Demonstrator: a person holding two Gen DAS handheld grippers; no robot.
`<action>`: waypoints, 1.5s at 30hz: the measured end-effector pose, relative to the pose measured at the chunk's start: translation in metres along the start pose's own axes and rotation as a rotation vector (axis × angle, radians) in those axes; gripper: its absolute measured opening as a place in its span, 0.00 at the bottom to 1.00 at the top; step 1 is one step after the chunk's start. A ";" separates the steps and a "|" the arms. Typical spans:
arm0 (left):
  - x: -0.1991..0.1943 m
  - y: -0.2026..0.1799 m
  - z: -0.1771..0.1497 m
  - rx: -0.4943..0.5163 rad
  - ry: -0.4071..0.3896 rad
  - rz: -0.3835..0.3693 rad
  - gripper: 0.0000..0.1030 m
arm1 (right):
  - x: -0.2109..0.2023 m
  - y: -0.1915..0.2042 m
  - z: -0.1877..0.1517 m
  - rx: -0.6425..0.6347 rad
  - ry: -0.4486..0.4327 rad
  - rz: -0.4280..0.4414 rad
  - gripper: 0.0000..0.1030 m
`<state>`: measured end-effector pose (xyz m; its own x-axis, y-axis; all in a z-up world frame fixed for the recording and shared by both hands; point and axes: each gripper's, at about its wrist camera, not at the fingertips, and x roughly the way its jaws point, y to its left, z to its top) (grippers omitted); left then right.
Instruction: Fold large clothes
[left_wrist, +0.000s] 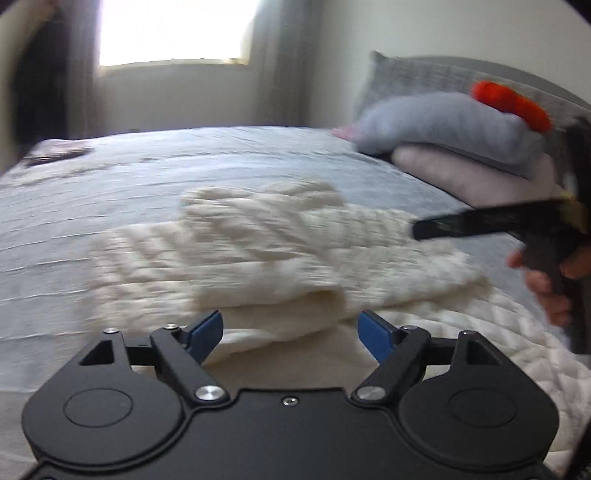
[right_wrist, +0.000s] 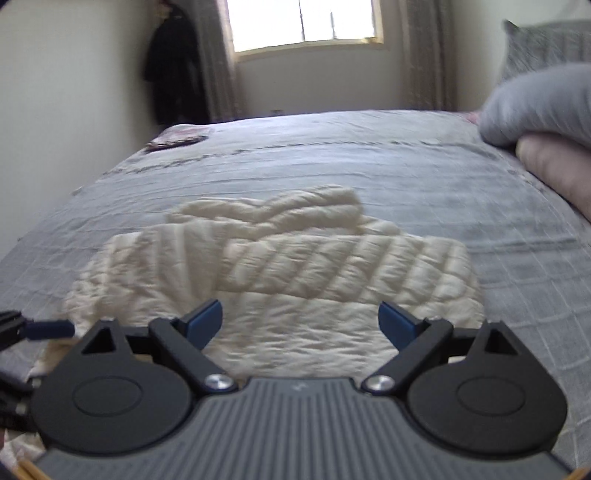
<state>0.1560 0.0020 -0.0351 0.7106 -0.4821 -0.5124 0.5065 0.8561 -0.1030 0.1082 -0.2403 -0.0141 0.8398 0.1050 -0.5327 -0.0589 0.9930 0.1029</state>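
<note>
Nearest you, your left gripper (left_wrist: 290, 329) is hovering with jaws spread, blue pads (left_wrist: 205, 326) gripping nothing, right over the near folded edge of the cream quilted garment (left_wrist: 258, 254). Your right gripper (right_wrist: 301, 321) is sitting the same way, jaws wide apart and empty, poised over the near hem of the garment (right_wrist: 280, 266). In the left view your right hand (left_wrist: 546, 280) is wrapping the handle at the right edge, the tool's black finger reaching in above the garment's right side. The garment is lying flattened on the grey bedspread (right_wrist: 332, 166), sleeves folded across the body, a bunched part on its far side; motion blur is softening the details. Further right, a grey pillow (left_wrist: 443, 122) is resting on a pale pink one (left_wrist: 472, 177), something orange-red (left_wrist: 509, 103) sitting on top, too blurred to identify. A dark patterned item (right_wrist: 177, 140) is lying at the far left corner of the bed. Behind, a bright window (right_wrist: 303, 22) is glowing between curtains, with dark clothing (right_wrist: 173, 74) hanging by the wall.
</note>
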 end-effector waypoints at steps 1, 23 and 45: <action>-0.002 0.012 -0.003 -0.028 -0.024 0.062 0.77 | 0.001 0.014 0.001 -0.036 0.004 0.022 0.90; 0.033 0.090 -0.045 -0.333 -0.015 0.154 0.38 | 0.091 0.128 -0.003 -0.507 -0.036 -0.275 0.19; 0.033 0.078 -0.049 -0.282 -0.030 0.180 0.42 | 0.064 -0.054 -0.051 0.082 0.082 -0.168 0.55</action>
<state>0.1948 0.0623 -0.1021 0.7926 -0.3202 -0.5188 0.2194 0.9438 -0.2474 0.1381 -0.2845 -0.0968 0.7873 -0.0543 -0.6142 0.1254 0.9894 0.0733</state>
